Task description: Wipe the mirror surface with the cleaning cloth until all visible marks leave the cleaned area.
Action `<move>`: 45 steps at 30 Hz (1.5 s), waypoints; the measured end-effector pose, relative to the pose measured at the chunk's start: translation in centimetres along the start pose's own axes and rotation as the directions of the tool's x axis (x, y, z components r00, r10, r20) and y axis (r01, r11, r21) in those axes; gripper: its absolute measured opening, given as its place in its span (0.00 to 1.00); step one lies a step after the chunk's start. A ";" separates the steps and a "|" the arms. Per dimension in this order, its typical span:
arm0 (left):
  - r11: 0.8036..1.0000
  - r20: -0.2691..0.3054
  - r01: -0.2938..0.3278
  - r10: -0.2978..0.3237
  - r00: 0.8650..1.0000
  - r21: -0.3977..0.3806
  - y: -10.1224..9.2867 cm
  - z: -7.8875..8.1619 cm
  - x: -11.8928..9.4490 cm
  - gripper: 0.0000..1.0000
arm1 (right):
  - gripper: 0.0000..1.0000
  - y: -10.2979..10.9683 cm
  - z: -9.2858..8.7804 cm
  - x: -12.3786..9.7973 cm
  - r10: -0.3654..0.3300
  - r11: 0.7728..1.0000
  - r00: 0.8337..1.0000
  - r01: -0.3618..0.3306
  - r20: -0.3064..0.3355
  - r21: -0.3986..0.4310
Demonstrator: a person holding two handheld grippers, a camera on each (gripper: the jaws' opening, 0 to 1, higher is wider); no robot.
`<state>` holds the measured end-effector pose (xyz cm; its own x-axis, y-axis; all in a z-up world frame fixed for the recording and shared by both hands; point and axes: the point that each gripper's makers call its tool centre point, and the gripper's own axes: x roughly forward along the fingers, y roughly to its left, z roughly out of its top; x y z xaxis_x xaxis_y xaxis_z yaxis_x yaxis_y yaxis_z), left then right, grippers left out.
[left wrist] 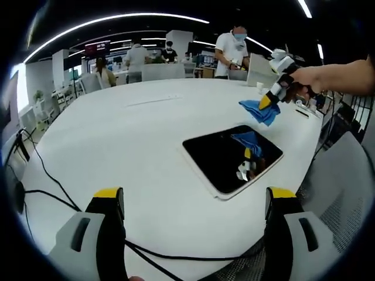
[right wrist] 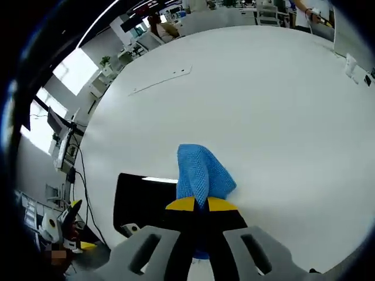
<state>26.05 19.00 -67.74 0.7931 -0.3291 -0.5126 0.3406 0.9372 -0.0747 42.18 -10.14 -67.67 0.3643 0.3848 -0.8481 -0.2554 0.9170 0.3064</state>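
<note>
In the left gripper view the left gripper (left wrist: 196, 202) stands with its two yellow-tipped jaws spread wide apart and nothing between them, low over a large white table (left wrist: 117, 134). Ahead of those jaws and a little to the right lies the mirror (left wrist: 232, 158), a flat dark rectangle with a pale edge, resting on the tabletop and reflecting a patch of blue and some yellow. Beyond the mirror, farther out and to the right, the right gripper (left wrist: 267, 103) comes in from the right side of that view, held in a person's hand (left wrist: 304, 79) — its yellow tips are pinched on the blue cleaning cloth (left wrist: 259, 110), which hangs from them just past the mirror's far corner; whether the cloth touches the table there cannot be told. A black cable (left wrist: 53, 196) trails over the table near the left jaw. In the right gripper view the right gripper (right wrist: 202, 204) has its jaws drawn together on the cleaning cloth (right wrist: 202, 170), which bunches up and stands out beyond the tips as a blue woven fold. The mirror (right wrist: 143, 202) lies to the left of those jaws and close by, partly hidden behind them (a bright strip of light shows along its far edge). Farther out the white table (right wrist: 263, 99) spreads wide — desks, chairs and standing people show at its far side.
</note>
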 end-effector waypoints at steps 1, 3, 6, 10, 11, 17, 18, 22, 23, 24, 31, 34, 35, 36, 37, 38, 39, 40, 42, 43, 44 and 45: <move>1.000 0.001 0.004 -0.004 1.000 0.007 -0.1 0.0 0.0 0.99 | 0.00 -0.2 0.0 -0.2 -0.001 1.000 1.000 0.001 0.005 0.000; 0.999 -0.001 -0.014 0.014 1.000 0.039 0.3 0.1 -0.1 0.99 | 0.00 -0.9 -0.3 -0.6 -0.011 1.000 1.000 0.011 0.004 0.003; 0.999 0.002 -0.024 0.024 1.000 0.039 0.4 0.2 -0.2 0.99 | 0.00 -1.5 -1.3 -0.9 -0.001 1.000 1.000 0.001 -0.013 0.009; 0.998 0.011 -0.042 0.042 0.999 0.035 0.7 0.3 -0.4 0.99 | 0.00 -2.9 -2.7 -1.1 -0.040 0.999 0.999 0.041 -0.026 0.010; 0.998 0.012 -0.041 0.041 0.999 0.037 0.7 0.3 -0.4 0.99 | 0.00 -3.2 -3.2 -1.1 -0.040 0.999 0.999 0.040 -0.033 0.028; 0.999 0.020 -0.046 0.045 0.999 0.030 0.9 0.4 -0.4 0.99 | 0.00 -3.9 -4.7 -0.9 -0.015 0.999 0.997 0.011 -0.071 -0.047; 0.999 0.019 -0.046 0.045 0.999 0.029 0.9 0.4 -0.4 0.99 | 0.00 -4.1 -4.8 -0.6 -0.027 0.999 0.998 0.024 -0.064 -0.039; 0.999 0.015 -0.042 0.042 0.999 0.030 0.8 0.4 -0.3 0.99 | 0.00 -4.2 -5.2 0.4 -0.016 1.000 0.998 0.016 -0.066 0.007; 0.999 0.012 -0.042 0.042 0.999 0.026 0.8 0.3 -0.3 0.99 | 0.00 -4.3 -5.1 0.8 -0.021 1.000 0.998 0.023 -0.058 0.018; 0.999 0.010 -0.045 0.045 0.999 0.023 0.8 0.2 -0.3 0.99 | 0.00 -4.3 -5.3 1.1 -0.025 0.999 0.998 0.027 -0.062 0.025; 0.997 0.030 -0.071 0.071 0.997 -0.015 1.5 0.6 -0.5 0.99 | 0.01 -5.4 -5.7 3.3 -0.068 0.998 0.995 0.068 -0.072 -0.001; 0.998 0.012 -0.069 0.069 0.998 -0.004 1.4 0.3 -0.4 0.99 | 0.01 -6.0 -6.3 3.6 -0.097 0.995 0.992 0.094 -0.078 -0.044; 0.998 0.012 -0.069 0.069 0.998 -0.004 1.4 0.3 -0.4 0.99 | 0.01 -5.9 -6.2 3.6 -0.092 0.994 0.993 0.088 -0.067 -0.066; 0.998 0.011 -0.068 0.068 0.998 -0.003 1.4 0.3 -0.3 0.99 | 0.01 -5.8 -6.1 3.5 -0.086 0.991 0.995 0.080 -0.053 -0.106; 0.998 0.007 -0.067 0.067 0.998 -0.002 1.4 0.2 -0.3 0.99 | 0.01 -5.8 -6.1 3.6 -0.087 0.988 0.995 0.080 -0.049 -0.131; 0.998 0.005 -0.068 0.068 0.998 -0.001 1.4 0.2 -0.3 0.99 | 0.01 -5.4 -6.4 3.2 -0.084 0.986 0.996 0.078 -0.040 -0.146; 0.998 0.007 -0.069 0.069 0.998 -0.002 1.4 0.2 -0.4 0.99 | 0.01 -5.4 -6.4 3.1 -0.081 0.985 0.996 0.075 -0.036 -0.158; 0.997 0.010 -0.072 0.072 0.997 -0.007 1.5 0.3 -0.4 0.99 | 0.01 -5.3 -6.4 3.1 -0.078 0.982 0.996 0.072 -0.030 -0.174; 0.997 0.014 -0.076 0.076 0.997 -0.010 1.6 0.4 -0.4 0.99 | 0.02 -5.4 -6.3 3.2 -0.076 0.982 0.997 0.070 -0.026 -0.173; 0.997 0.015 -0.074 0.074 0.997 -0.012 1.5 0.4 -0.4 0.99 | 0.02 -5.4 -6.3 3.2 -0.076 0.984 0.997 0.071 -0.025 -0.164; 0.997 0.015 -0.071 0.071 0.997 -0.012 1.5 0.4 -0.4 0.99 | 0.03 -5.3 -6.3 3.3 -0.073 0.985 0.997 0.069 -0.024 -0.157; 0.998 0.014 -0.068 0.068 0.998 -0.007 1.5 0.4 -0.4 0.99 | 0.04 -5.2 -6.3 3.2 -0.071 0.985 0.997 0.066 -0.022 -0.159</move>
<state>26.47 20.46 -67.32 0.8215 -0.2663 -0.5042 0.2825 0.9582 -0.0458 39.00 -14.35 -74.68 0.3615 0.3164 -0.8771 -0.3699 0.9121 0.1766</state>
